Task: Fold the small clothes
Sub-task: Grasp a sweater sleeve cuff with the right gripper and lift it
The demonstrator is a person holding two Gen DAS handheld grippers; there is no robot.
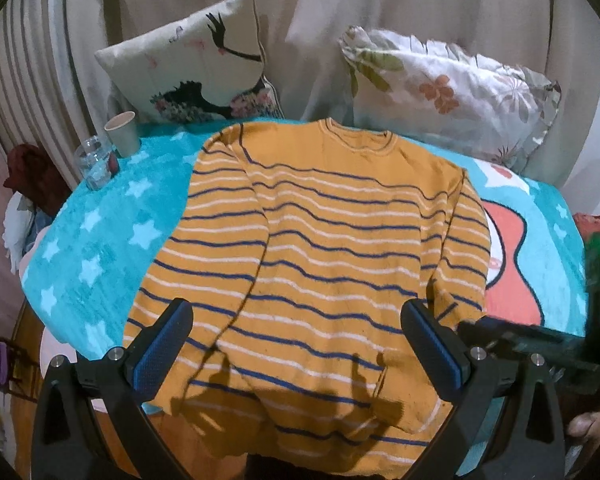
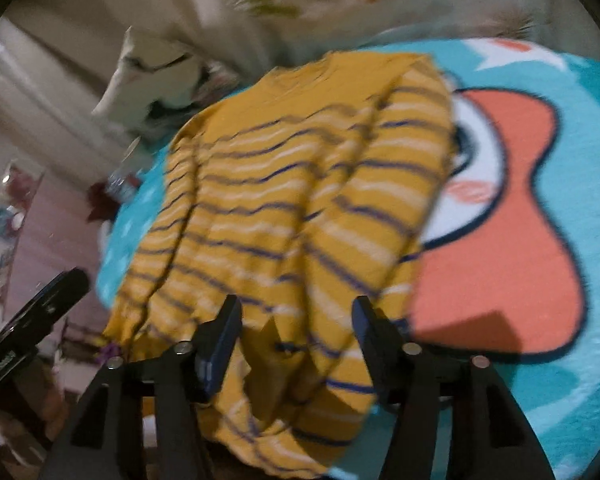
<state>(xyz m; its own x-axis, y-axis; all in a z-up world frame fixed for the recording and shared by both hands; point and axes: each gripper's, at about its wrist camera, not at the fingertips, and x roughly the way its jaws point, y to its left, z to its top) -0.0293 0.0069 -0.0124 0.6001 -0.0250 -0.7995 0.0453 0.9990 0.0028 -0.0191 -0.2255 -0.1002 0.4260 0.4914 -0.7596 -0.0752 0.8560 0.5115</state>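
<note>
**Striped sweater lies flat as two grippers hover at its hem**

While both sets of fingers stand spread apart and grasp nothing, the left gripper [image 1: 298,344] hangs over the near hem of a mustard sweater [image 1: 320,248] banded with navy and white stripes. Its blue-padded fingers [image 1: 164,354] frame the lower body of the garment and cast shadows onto the knit. The right gripper [image 2: 296,344] sits low at the sweater's right sleeve [image 2: 364,216], which lies folded alongside the body; that view is blurred, and whether its fingers [image 2: 220,344] touch the cloth cannot be told. Part of the right gripper also shows at the right edge of the left wrist view, just beside the sleeve cuff.

The sweater lies front-up, neckline away from the cameras, both sleeves tucked along its sides, on a turquoise blanket [image 1: 100,224] printed with pale stars and a coral-and-white cartoon figure. Near the blanket's far left corner stand a paper cup [image 1: 123,134] and a glass jar [image 1: 95,162], close together. Behind the sweater, two pillows lean against pale curtains [image 1: 380,20]: a cream pillow [image 1: 188,68] with a dark bird design and a floral pillow [image 1: 448,88].
</note>
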